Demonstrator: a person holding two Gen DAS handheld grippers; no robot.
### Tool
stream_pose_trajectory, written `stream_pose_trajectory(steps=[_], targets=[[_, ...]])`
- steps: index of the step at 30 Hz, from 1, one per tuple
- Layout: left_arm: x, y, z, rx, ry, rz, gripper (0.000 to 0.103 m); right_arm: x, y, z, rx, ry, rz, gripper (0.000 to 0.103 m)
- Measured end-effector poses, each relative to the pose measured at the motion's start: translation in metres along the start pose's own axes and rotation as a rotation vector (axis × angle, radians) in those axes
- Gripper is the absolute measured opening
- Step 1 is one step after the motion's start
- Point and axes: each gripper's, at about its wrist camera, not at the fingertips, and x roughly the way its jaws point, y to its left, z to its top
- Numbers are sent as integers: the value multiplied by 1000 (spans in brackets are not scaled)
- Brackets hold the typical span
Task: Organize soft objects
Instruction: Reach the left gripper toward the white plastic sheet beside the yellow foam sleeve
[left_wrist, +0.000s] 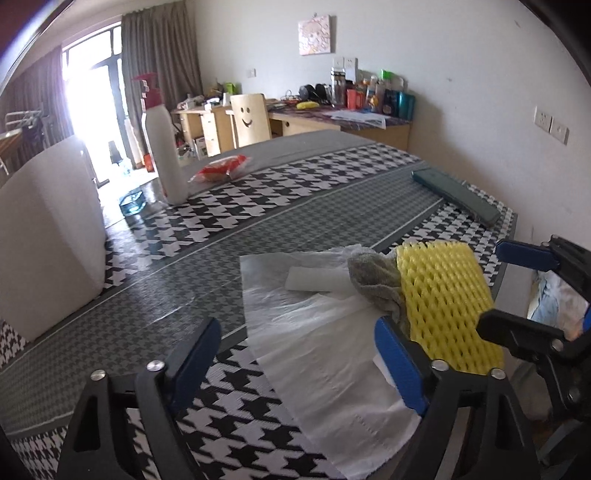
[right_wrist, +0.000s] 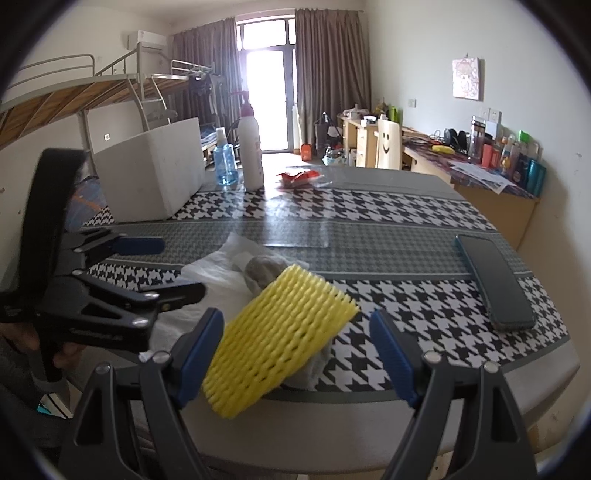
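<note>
Both grippers gape wide and hold nothing: left gripper (left_wrist: 299, 354) above tissue (left_wrist: 332, 369), right gripper (right_wrist: 295, 350) around yellow foam net (right_wrist: 273, 339).

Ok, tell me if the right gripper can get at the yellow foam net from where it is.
Probably yes. The yellow foam net lies on top of the pile, right ahead of the open right gripper, with nothing covering it. The left gripper hovers close beside it, over the plastic bag, and could crowd the approach.

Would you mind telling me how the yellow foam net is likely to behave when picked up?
The yellow foam net looks airy, so probably very light. Its open mesh should squash easily. It rests on the grey cloth, which might drag along.
</note>
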Motion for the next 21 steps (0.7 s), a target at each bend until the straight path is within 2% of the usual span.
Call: stream_pose_trajectory(steps=[8,11,19,21], targets=[[23,-4,0,32,79,-33,64,5,0,-6,3,23,7,84],[28,-7,-2,51,104,-42,60,6,-2,-7,21,31,21,84],[26,-11,-3,65,111,-57,47,10,-6,-9,52,58,28,84],[24,-12,-4,69,114,-60,39,11,-7,-10,62,71,27,84]])
